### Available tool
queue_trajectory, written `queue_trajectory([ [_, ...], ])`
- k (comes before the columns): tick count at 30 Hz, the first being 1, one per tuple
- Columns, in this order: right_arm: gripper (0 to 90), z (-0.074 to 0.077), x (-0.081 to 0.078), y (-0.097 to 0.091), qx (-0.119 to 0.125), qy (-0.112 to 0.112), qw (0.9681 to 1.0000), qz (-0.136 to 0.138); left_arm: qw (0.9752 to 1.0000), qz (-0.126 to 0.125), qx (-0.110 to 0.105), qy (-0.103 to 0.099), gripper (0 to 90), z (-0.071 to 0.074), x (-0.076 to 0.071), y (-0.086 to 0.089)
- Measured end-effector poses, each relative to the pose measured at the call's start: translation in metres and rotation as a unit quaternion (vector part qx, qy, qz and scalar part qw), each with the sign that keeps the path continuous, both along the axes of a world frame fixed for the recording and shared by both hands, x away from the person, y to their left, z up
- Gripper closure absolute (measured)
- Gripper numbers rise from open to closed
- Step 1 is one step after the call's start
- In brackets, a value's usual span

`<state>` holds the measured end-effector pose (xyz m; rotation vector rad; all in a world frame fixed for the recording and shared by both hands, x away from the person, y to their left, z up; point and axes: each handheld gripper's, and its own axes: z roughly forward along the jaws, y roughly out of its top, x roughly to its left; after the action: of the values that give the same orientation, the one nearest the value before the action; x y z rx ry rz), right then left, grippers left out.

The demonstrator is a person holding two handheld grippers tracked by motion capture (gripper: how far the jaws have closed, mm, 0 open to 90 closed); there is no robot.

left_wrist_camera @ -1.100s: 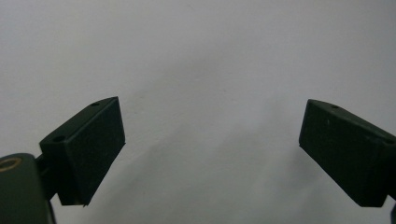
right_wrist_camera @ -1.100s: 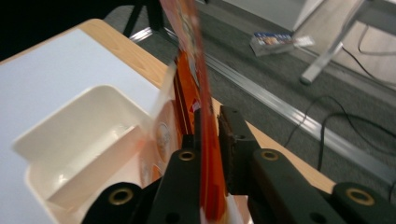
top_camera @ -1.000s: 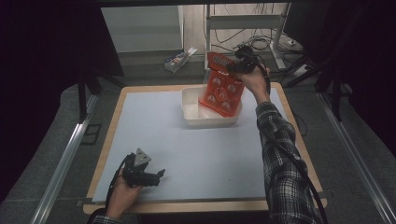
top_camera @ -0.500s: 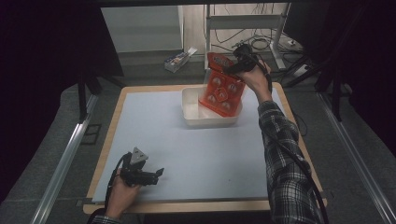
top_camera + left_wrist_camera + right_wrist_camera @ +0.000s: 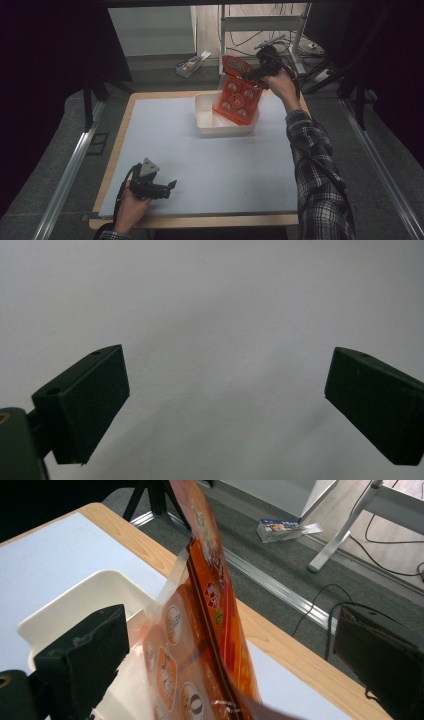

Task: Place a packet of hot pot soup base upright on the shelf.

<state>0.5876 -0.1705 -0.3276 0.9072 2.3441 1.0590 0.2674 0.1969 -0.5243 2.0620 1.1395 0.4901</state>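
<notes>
The right claw (image 5: pixel 225 645), its jaws just spread wide, straddles the orange plastic snack packet (image 5: pixel 200 645) leaning in the white rectangular tub (image 5: pixel 65 605); the left claw (image 5: pixel 225 405) gapes over the worktop (image 5: pixel 225 300).

A lab-style recording station, not a home.

A wood-edged table (image 5: pixel 165 97) topped with a pale mat (image 5: pixel 200 160) stands between dark curtains (image 5: pixel 45 75); beyond its far edge, cables (image 5: pixel 250 42) trail over grey carpet around a white metal frame (image 5: pixel 260 22) (a small box (image 5: pixel 192 62) lies on the floor there).
</notes>
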Motion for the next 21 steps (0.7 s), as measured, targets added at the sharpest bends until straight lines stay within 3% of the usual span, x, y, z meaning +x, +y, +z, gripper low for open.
queue_trajectory([
  [14, 1.0, 0.002, -0.02, -0.018, -0.01, -0.004, 0.9999, -0.005, 0.9999, -0.01, 0.003, 0.013, 3.0, -0.001, 0.0, -0.001],
  [21, 1.5, 0.005, -0.031, -0.024, 0.003, -0.009, 0.9999, -0.01, 0.9998, -0.016, -0.002, 0.011, 3.1, 0.0, 0.001, -0.004],
])
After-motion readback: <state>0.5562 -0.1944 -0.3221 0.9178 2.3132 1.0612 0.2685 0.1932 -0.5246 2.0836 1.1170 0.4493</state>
